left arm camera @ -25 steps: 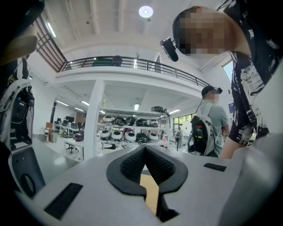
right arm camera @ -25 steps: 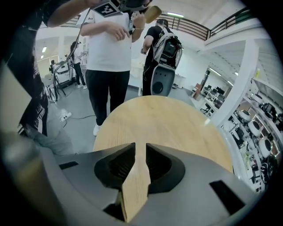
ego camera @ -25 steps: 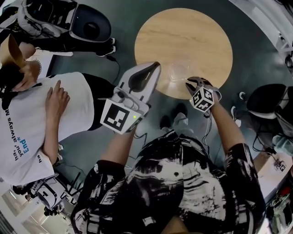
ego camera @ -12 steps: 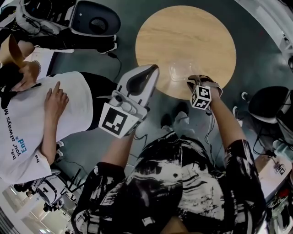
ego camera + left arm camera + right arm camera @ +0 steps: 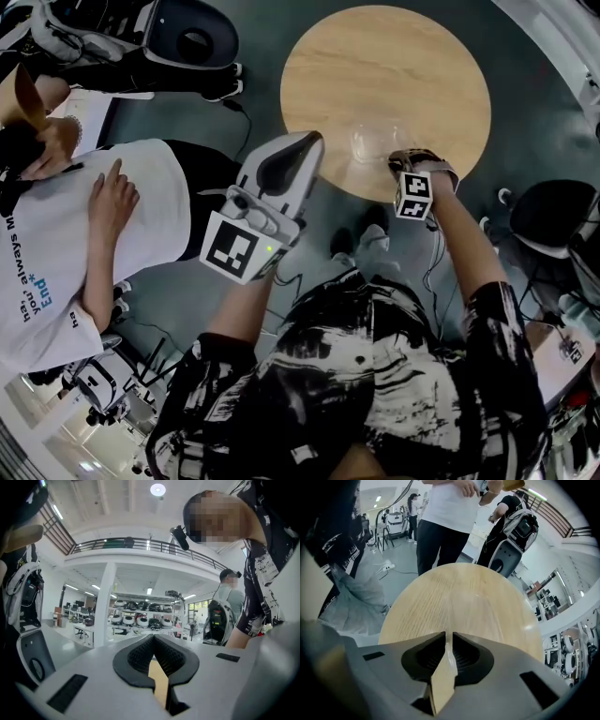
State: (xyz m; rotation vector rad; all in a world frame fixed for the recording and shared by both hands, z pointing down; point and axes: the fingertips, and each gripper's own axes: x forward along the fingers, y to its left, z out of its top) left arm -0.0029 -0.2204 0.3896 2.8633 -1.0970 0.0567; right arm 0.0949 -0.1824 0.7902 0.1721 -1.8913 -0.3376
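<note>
A clear glass cup (image 5: 370,142) stands on the round wooden table (image 5: 394,66) near its front edge. My right gripper (image 5: 401,157) reaches the cup's right side. In the right gripper view its jaws (image 5: 447,635) stand only a thin slit apart, with a pale glassy strip pinched between them, and the tabletop (image 5: 459,597) spreads out ahead. My left gripper (image 5: 312,141) hangs in the air left of the table, over the floor. Its jaws (image 5: 153,638) are shut on nothing and point up into the hall.
A person in a white shirt (image 5: 84,234) stands close on the left. A black and white machine (image 5: 183,37) sits on the floor at the back left, and a black chair (image 5: 553,216) stands at the right. Cables run across the grey floor (image 5: 272,103).
The right gripper has tilted downward, so more of the tabletop fills its view. Both hands have drifted slightly; the left gripper stays shut in the air.
</note>
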